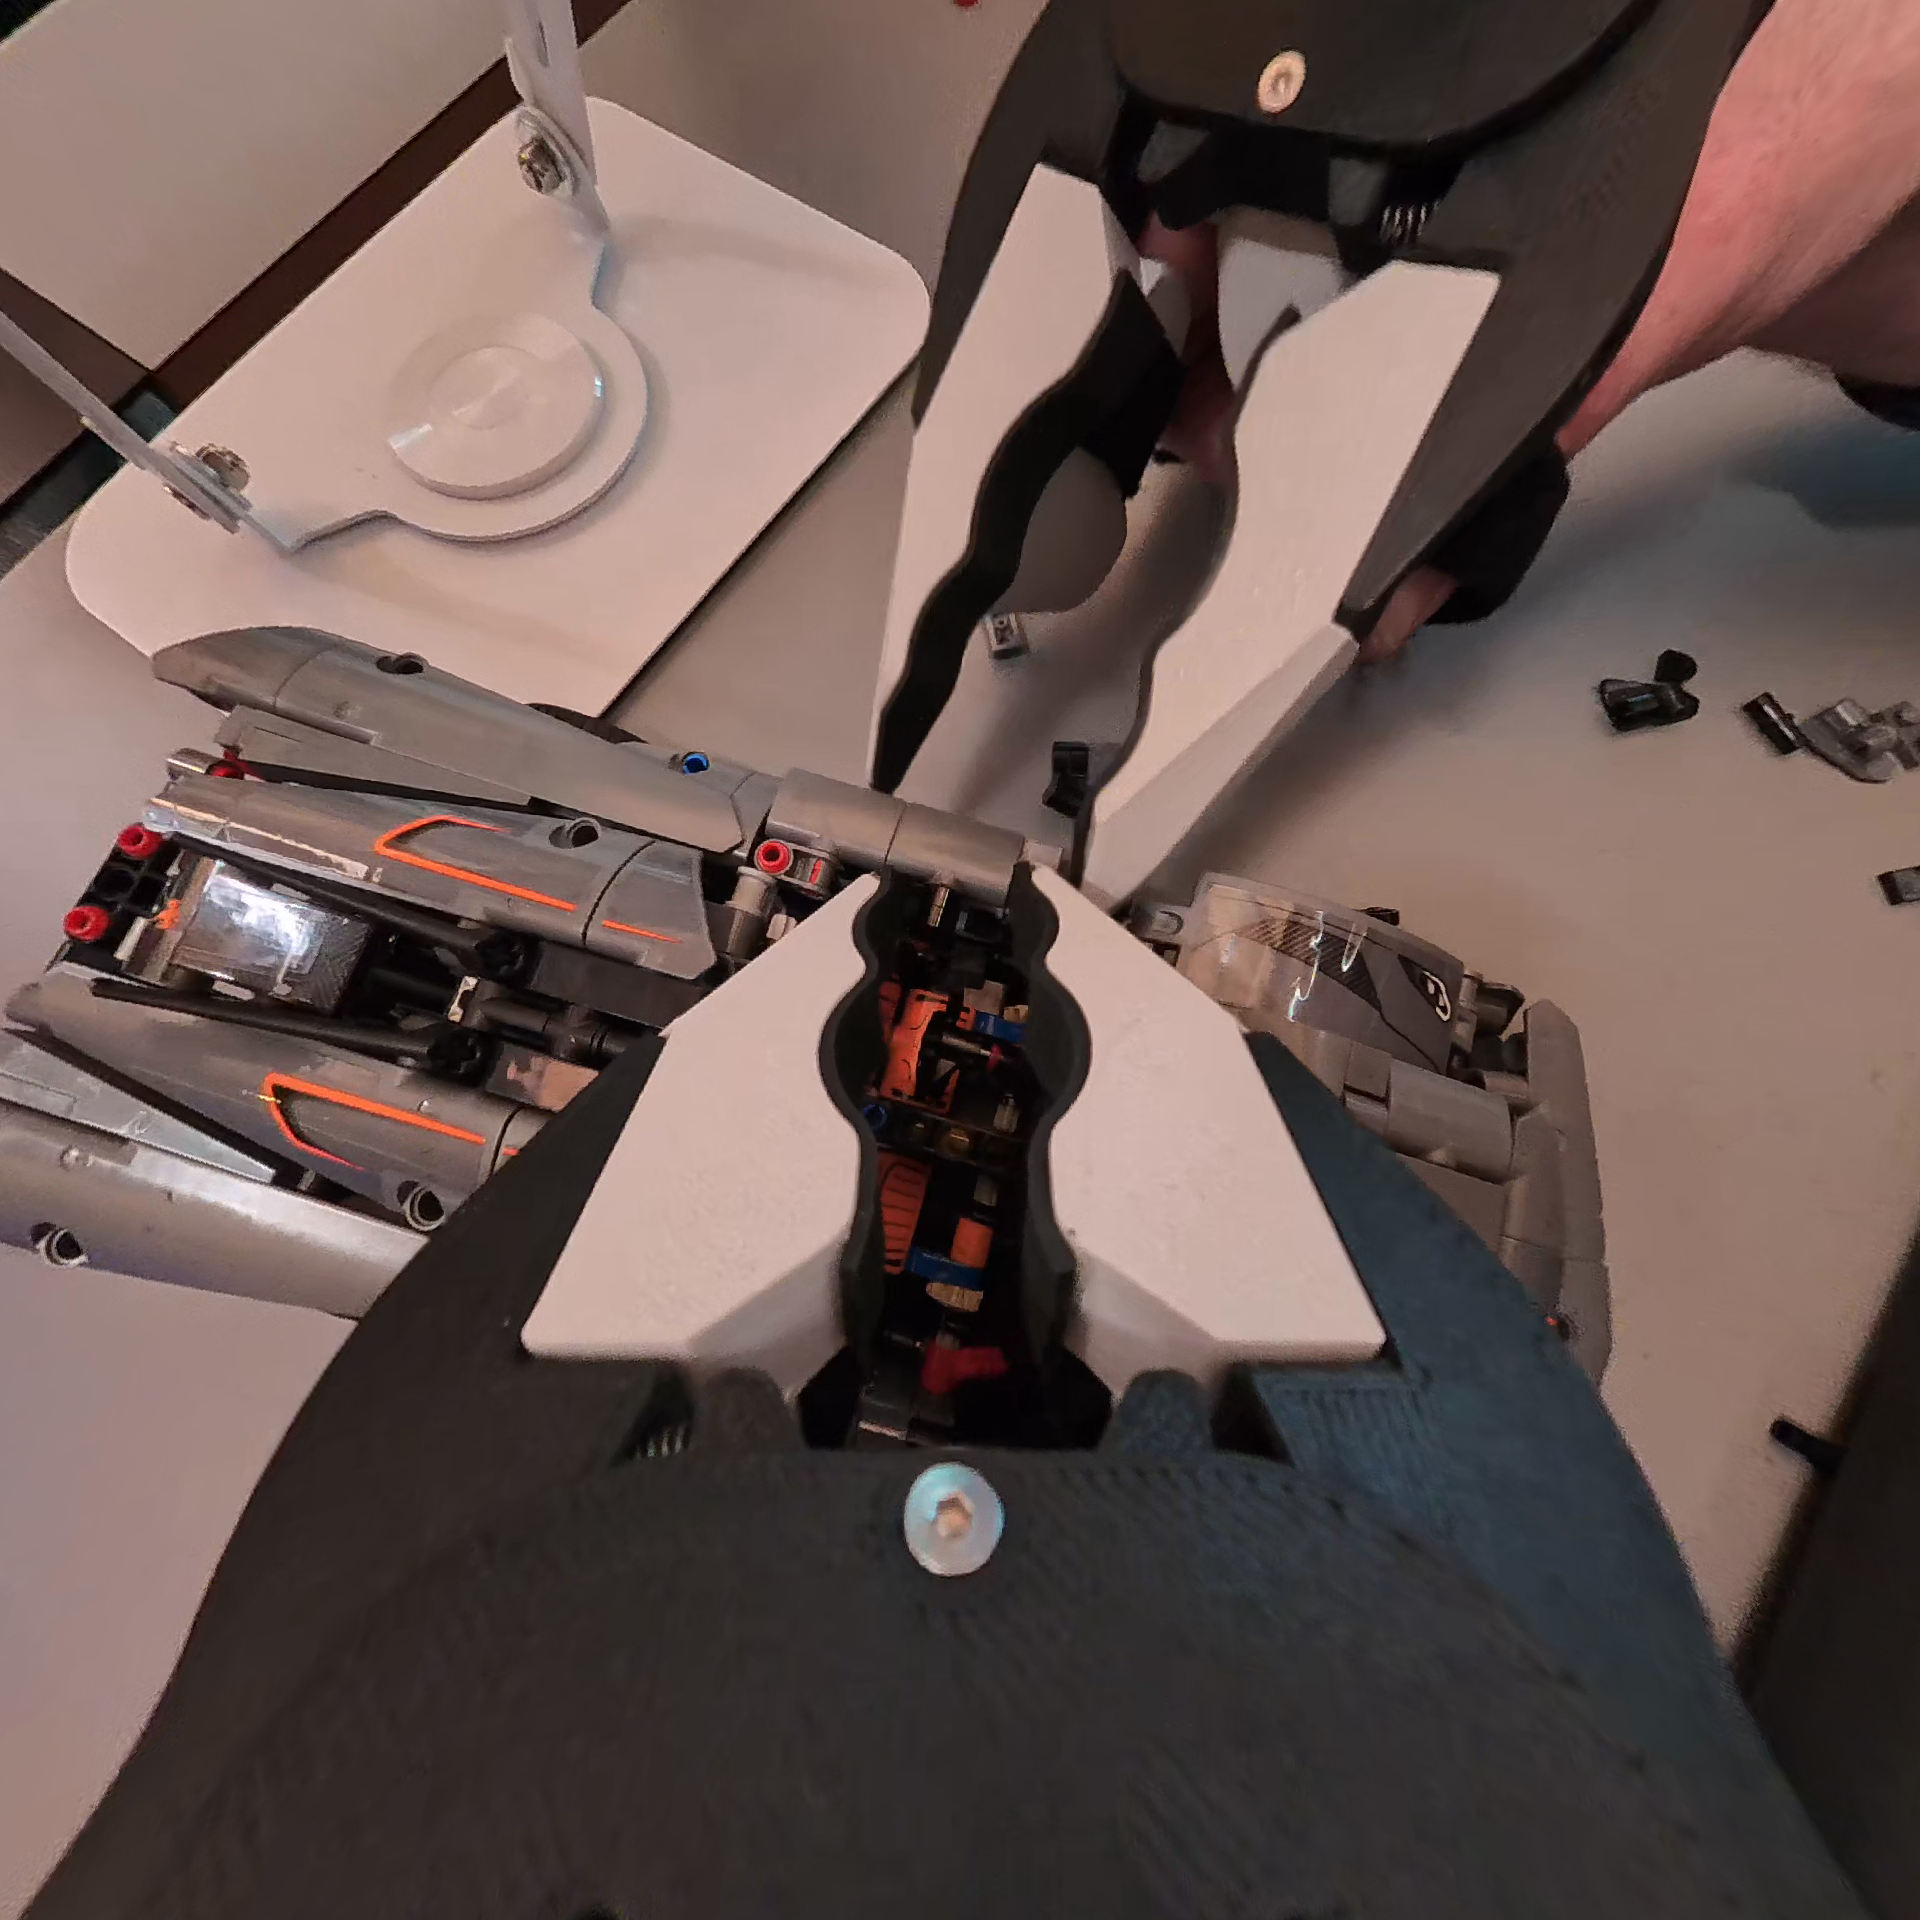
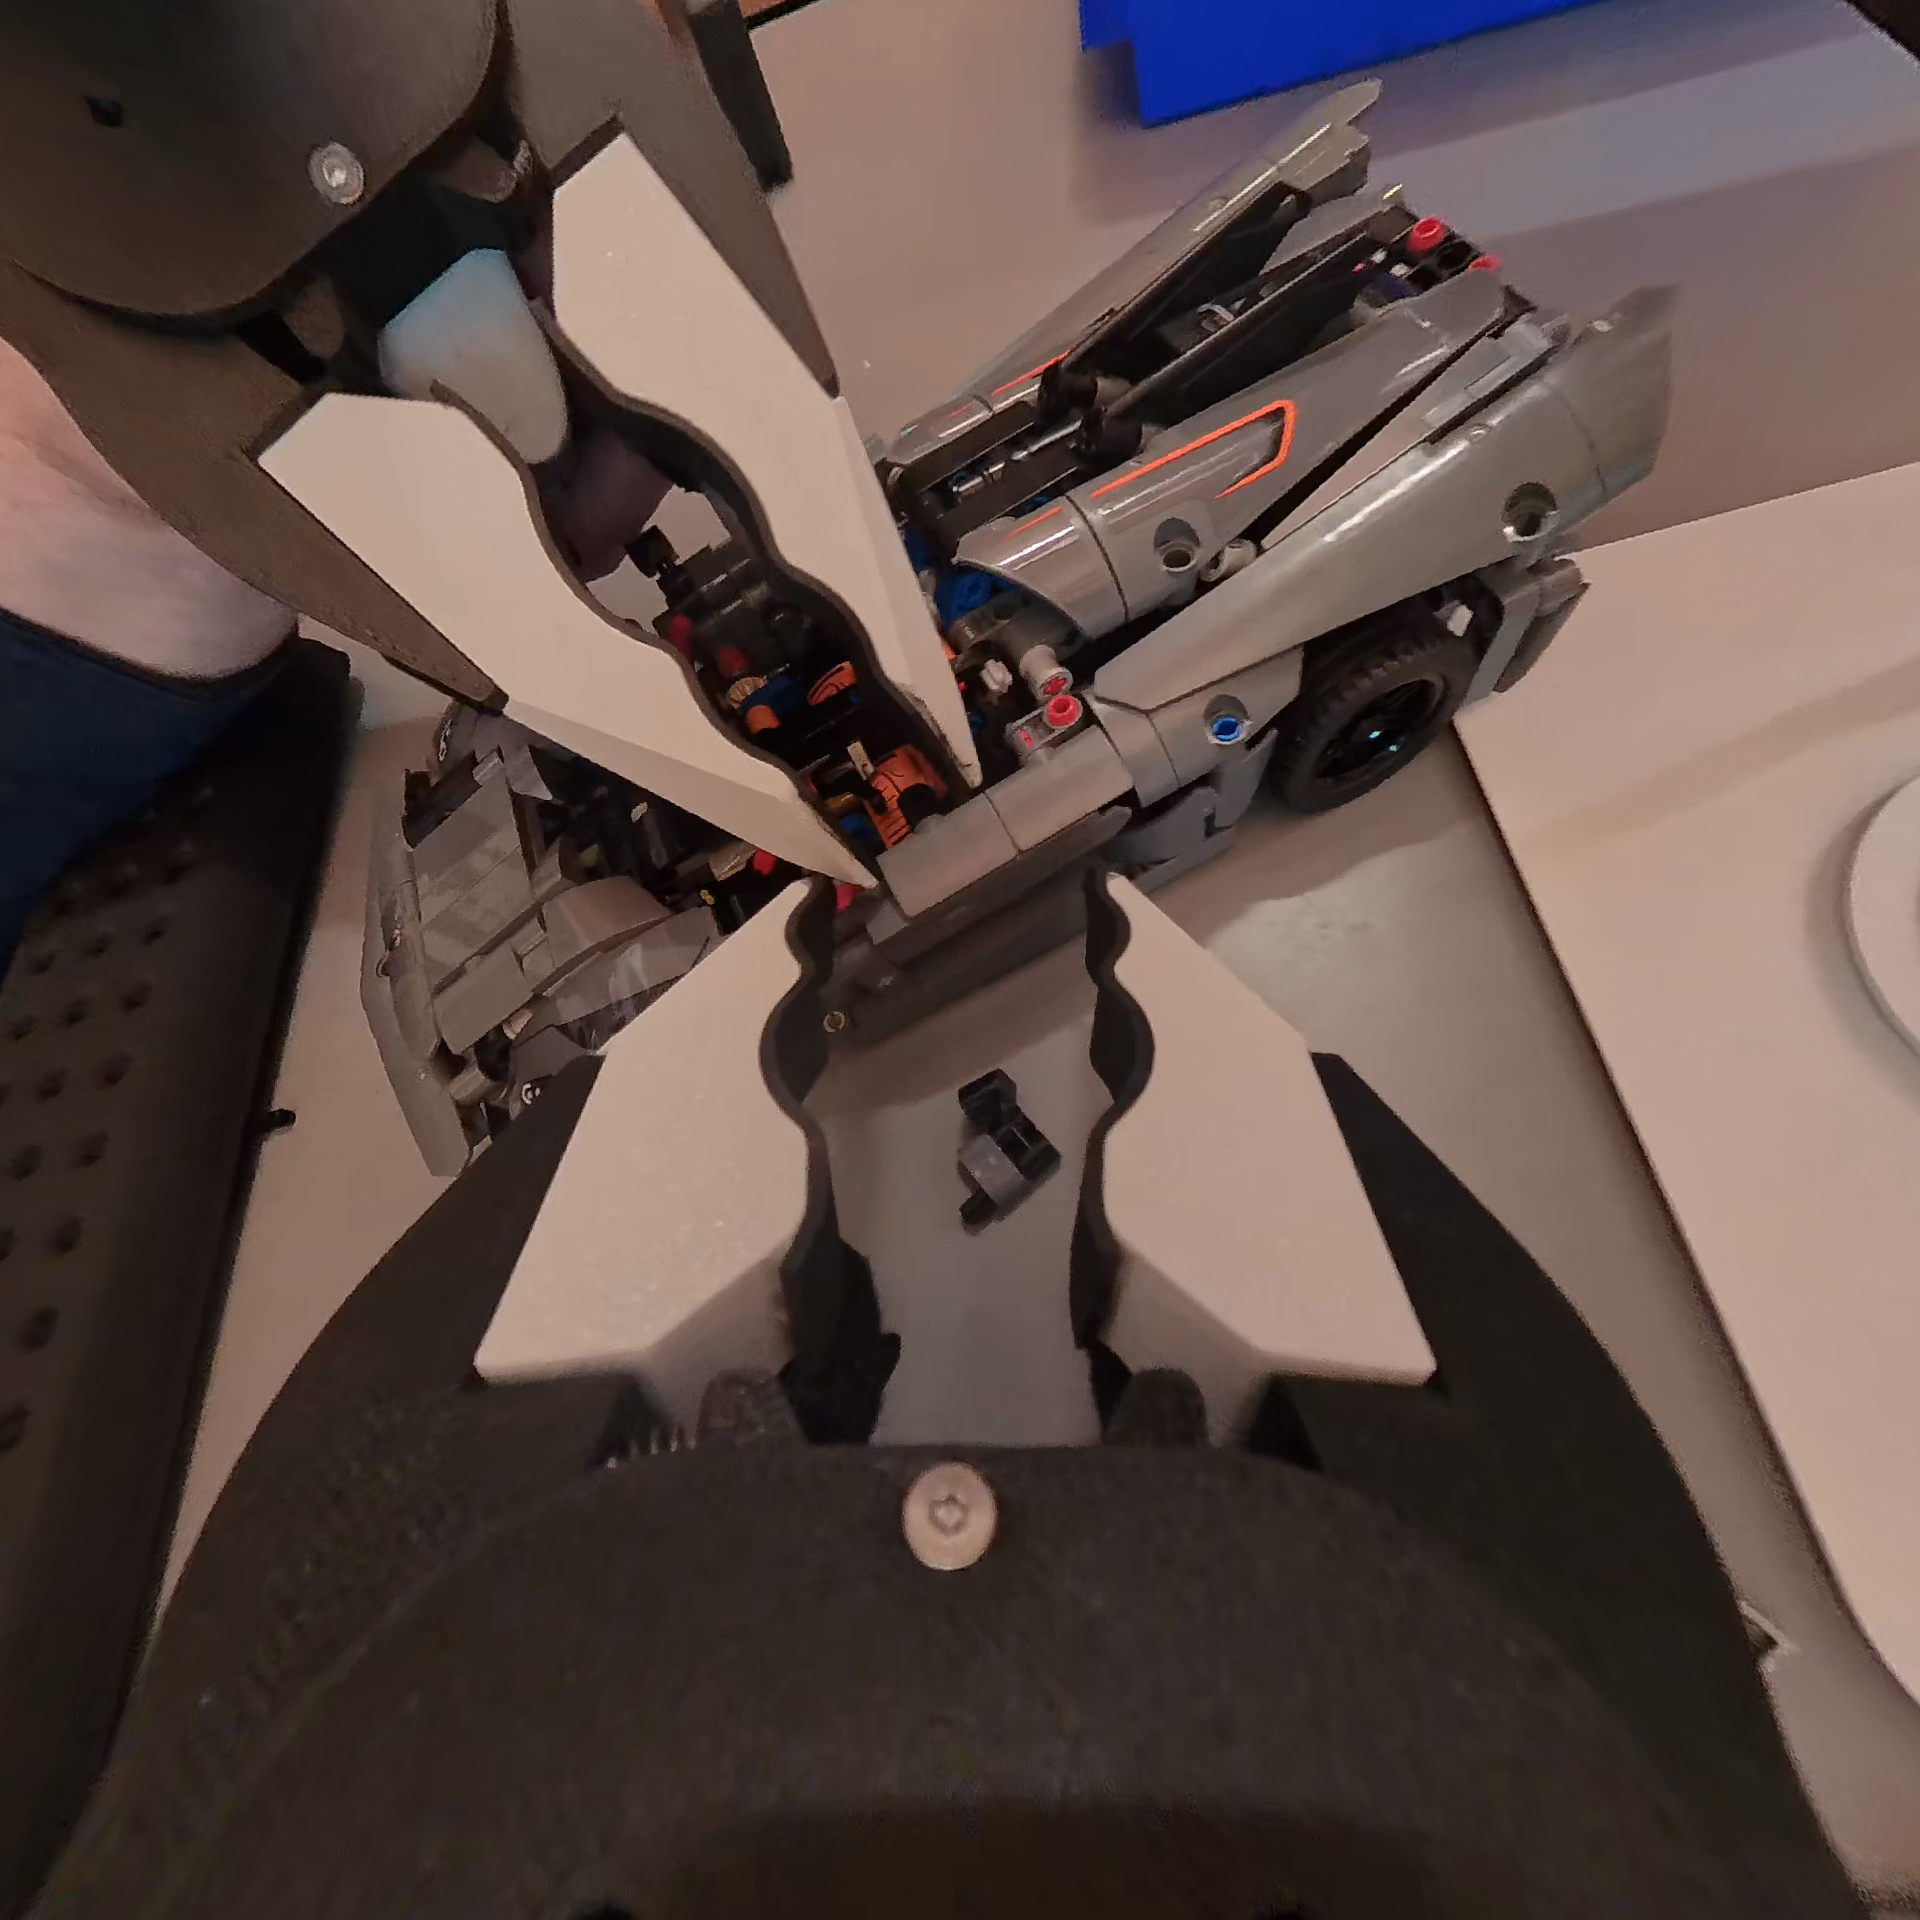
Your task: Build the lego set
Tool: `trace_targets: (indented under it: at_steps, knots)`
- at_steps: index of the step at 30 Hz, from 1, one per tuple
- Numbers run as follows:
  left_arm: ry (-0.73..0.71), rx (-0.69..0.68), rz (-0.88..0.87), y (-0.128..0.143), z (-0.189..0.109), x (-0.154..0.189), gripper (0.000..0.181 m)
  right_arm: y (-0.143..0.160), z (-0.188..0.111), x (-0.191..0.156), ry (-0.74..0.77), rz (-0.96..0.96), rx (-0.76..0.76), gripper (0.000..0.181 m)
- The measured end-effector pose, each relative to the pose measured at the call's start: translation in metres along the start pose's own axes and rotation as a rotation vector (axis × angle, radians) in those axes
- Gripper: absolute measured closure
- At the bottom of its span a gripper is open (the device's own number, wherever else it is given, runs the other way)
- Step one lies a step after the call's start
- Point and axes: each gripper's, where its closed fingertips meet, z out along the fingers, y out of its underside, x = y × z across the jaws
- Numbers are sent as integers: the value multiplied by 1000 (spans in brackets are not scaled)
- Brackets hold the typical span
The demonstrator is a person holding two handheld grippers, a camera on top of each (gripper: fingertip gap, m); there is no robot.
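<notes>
Left wrist view: left gripper (image 1: 951, 883) hangs over the lego car (image 1: 436, 935), jaws narrowly apart, holding nothing as far as I can see; tips sit at the grey roof bar (image 1: 894, 836) just ahead.
Opposite: right gripper (image 1: 977, 779) comes in from beyond, jaws wide, one tip at that same bar, hand (image 1: 1766, 270) behind it.
Loose bits: small dark pieces (image 1: 1652, 701) off to the right on the bench (image 1: 1507, 935).
Right wrist view: right gripper (image 2: 951, 894) spread wide, empty, straddling the bar's (image 2: 997, 831) near end; a small black piece (image 2: 1003, 1148) lies between the jaws, untouched.
Left gripper (image 2: 914, 821): slants down from upper left into the cockpit.
Step, my guess: steadying the car, seating the roof section.
Next: probably close on the bar or grab that piece, gently.
</notes>
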Motion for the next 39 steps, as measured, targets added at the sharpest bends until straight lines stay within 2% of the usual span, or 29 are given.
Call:
trace_targets:
  at_steps: [4,12,31,39]
  knots:
    - [7,-9,-28,1,2,-1,160,1,6,-3,-2,-4,-8,134]
    - [41,50,-48,-6,-4,1,161,-10,-3,-8,-72,38,67,136]
    - [94,80,-37,-7,-9,8,163,-12,-10,-13,-140,49,96,138]
    - [106,69,-16,-5,-7,12,165,-13,-13,-11,-118,43,89,140]
